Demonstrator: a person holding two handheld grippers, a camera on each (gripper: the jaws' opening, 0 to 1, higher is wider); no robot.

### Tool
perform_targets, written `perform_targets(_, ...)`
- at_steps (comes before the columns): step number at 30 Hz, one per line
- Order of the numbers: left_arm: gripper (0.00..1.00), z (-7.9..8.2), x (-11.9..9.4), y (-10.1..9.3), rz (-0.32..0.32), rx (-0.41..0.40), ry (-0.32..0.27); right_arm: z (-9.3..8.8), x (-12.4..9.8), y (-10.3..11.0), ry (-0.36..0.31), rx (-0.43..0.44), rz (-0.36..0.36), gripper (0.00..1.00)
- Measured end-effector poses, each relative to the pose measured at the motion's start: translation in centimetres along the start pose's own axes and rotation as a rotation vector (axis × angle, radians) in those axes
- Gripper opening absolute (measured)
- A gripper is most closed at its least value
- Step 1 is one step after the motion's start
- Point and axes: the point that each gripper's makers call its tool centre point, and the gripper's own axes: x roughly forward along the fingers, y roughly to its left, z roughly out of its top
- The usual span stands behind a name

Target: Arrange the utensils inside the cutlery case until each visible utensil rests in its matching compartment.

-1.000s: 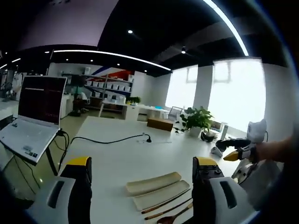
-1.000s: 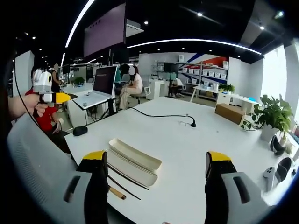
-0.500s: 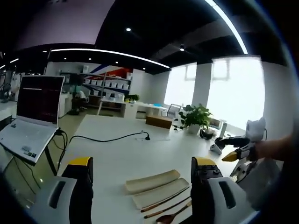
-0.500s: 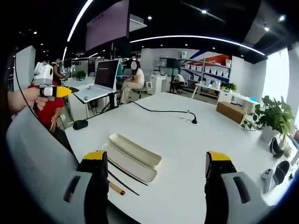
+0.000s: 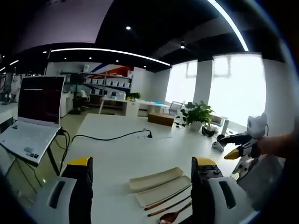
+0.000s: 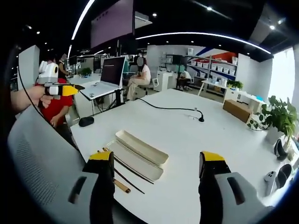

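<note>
Nearest to us in the right gripper view, the right gripper (image 6: 156, 186) hangs above the near edge of the white bench (image 6: 196, 135) with its jaws spread wide and nothing between them. The left gripper (image 5: 138, 191) in its own view stands the same way, jaws apart and empty, above the bench.

Just beyond the jaws lie the loose utensils: two dark chopsticks (image 6: 133, 170) and a wooden-handled piece (image 6: 120, 185) in the right gripper view, and in the left gripper view a copper-coloured spoon (image 5: 170, 216) beside the sticks. None of them is in a compartment yet. Right beside them, on their far side, sits the cream cutlery case (image 6: 140, 153), lying in two long shallow halves side by side; we cannot tell which half is the tray and which the lid, nor how it is divided.

We judge the main risk to be the chopsticks: thin, low and likely to roll, they could slip from the jaws or skid toward the bench edge if pinched off-centre. The light case could also slide or flip if a jaw catches its rim while we reach across it. Placing a utensil in the wrong half is a real chance.

Farther off run a black cable (image 6: 173, 108), a computer mouse (image 6: 86, 122), a cardboard box (image 6: 237, 110) and a potted plant (image 6: 275, 119).
</note>
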Motion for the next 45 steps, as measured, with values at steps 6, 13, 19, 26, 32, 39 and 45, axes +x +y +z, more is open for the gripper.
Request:
perform_targets(6, 0.96, 1.4, 0.2, -1.6, -0.033, 0.073, -0.004, 0.2, 0.4, 1.6, 0.05, -0.061, 0.111, 0.64)
perform_targets(13, 0.95, 0.7, -0.1, -1.1, -0.015, 0.11, 0.024, -0.1, 2.2, 3.5, 0.122, -0.156, 0.249, 0.62)
perform_targets(19, 0.94, -0.1, -0.8, -0.5, 0.005, 0.158, 0.048, -0.3, 3.7, 4.8, 0.189, -0.227, 0.345, 0.59)
perform_targets(26, 0.91, 0.0, -1.3, 1.5, 0.097, 0.208, 0.033, -1.1, 5.4, 6.5, 0.253, -0.29, 0.443, 0.6)
perform_targets(32, 0.89, -0.5, -1.0, 1.3, 0.076, 0.204, 0.043, -2.2, 5.9, 7.6, 0.313, -0.366, 0.527, 0.58)
perform_targets(39, 0.82, -0.4, -1.5, 1.6, 0.101, 0.183, 0.039, -4.4, 6.8, 8.5, 0.404, -0.392, 0.58, 0.55)
perform_targets(45, 0.8, -0.7, -1.4, 1.7, 0.101, 0.165, 0.053, -5.9, 8.0, 9.3, 0.439, -0.452, 0.602, 0.52)
